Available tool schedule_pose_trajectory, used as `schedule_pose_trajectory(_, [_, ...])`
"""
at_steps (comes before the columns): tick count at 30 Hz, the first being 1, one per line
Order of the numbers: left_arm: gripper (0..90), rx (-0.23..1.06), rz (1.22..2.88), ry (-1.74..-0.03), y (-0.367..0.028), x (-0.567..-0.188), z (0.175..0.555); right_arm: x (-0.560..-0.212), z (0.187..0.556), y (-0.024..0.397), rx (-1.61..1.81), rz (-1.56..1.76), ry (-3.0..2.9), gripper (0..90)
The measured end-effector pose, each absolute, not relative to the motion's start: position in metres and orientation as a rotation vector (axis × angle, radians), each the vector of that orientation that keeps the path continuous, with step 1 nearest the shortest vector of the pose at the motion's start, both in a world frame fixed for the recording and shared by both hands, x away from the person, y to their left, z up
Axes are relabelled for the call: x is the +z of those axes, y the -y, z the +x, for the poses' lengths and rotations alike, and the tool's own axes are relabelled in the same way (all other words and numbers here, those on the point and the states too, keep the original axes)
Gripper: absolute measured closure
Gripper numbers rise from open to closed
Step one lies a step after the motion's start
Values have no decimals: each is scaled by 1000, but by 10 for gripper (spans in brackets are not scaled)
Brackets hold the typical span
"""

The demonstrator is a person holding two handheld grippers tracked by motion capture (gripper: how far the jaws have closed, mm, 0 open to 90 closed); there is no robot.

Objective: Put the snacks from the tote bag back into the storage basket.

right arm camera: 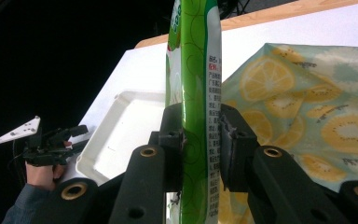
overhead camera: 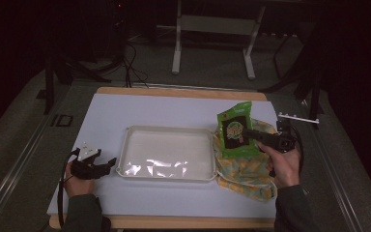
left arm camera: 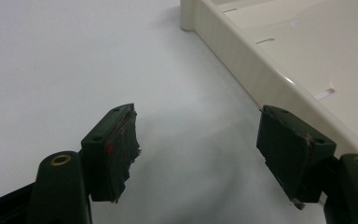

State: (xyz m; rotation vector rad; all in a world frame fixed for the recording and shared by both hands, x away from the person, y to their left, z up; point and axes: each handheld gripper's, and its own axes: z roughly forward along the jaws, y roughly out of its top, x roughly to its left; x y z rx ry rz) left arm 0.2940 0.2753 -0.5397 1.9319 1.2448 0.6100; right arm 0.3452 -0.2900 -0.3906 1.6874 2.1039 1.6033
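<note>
The right gripper (right arm camera: 200,135) clamps an upright green snack bag (overhead camera: 235,128) above the lemon-print cloth bag (overhead camera: 244,166). Just left of it lies the white tray (overhead camera: 166,129), bare inside. The left gripper (left arm camera: 198,156) stands wide open, holding nothing, beside the tray's wall.

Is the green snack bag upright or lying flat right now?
Upright: the glossy green snack bag stands on edge, clamped between the right tool's pads above the lemon-print cloth.
</note>
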Motion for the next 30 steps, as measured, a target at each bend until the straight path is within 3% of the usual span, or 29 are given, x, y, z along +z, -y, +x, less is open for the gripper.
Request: schedule_pose_trajectory(30, [294,609,1941,-1240,-275,-540,294,-396,349,268,1638,1675,-2125,734])
